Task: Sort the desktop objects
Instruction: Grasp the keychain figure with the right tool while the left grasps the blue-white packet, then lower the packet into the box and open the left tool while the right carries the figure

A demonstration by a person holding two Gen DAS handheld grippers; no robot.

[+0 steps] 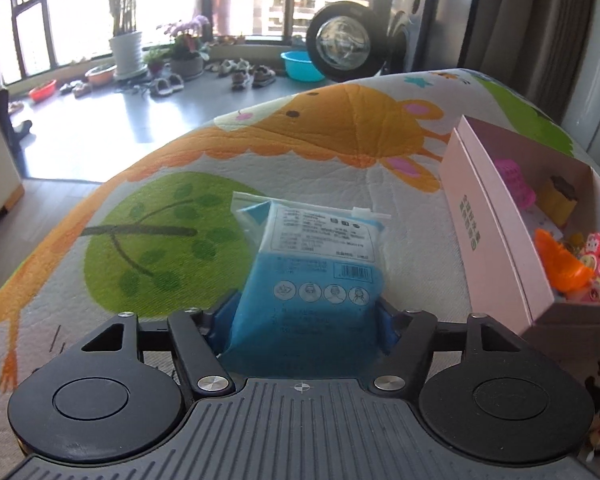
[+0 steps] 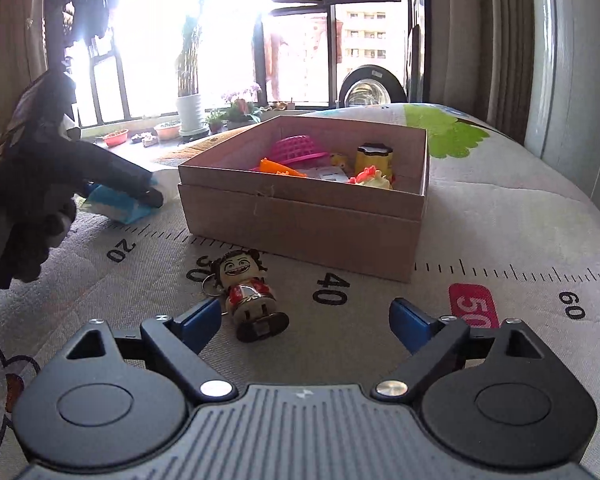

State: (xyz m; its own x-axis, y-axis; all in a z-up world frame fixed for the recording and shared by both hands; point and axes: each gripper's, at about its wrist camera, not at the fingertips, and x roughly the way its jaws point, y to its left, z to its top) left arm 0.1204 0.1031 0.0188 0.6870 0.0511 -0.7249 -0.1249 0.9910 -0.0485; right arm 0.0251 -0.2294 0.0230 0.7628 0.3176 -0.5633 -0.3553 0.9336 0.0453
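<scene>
Left gripper (image 1: 306, 316) jaws pinch the blue packet (image 1: 312, 264) on the mat; right gripper (image 2: 304, 326) spread beside the doll keychain (image 2: 250, 292). Lift the packet clear of the box (image 1: 496, 232) wall before releasing inside.

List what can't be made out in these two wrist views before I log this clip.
- Blue packet, left wrist view: its near end is hidden behind the left gripper; the label print is too small to read.
- Pink box, left wrist view: right side cut off by the frame edge.
- Small toys in the box, right wrist view: partly hidden by the near wall.
- Outside the window: blown out by glare.
</scene>
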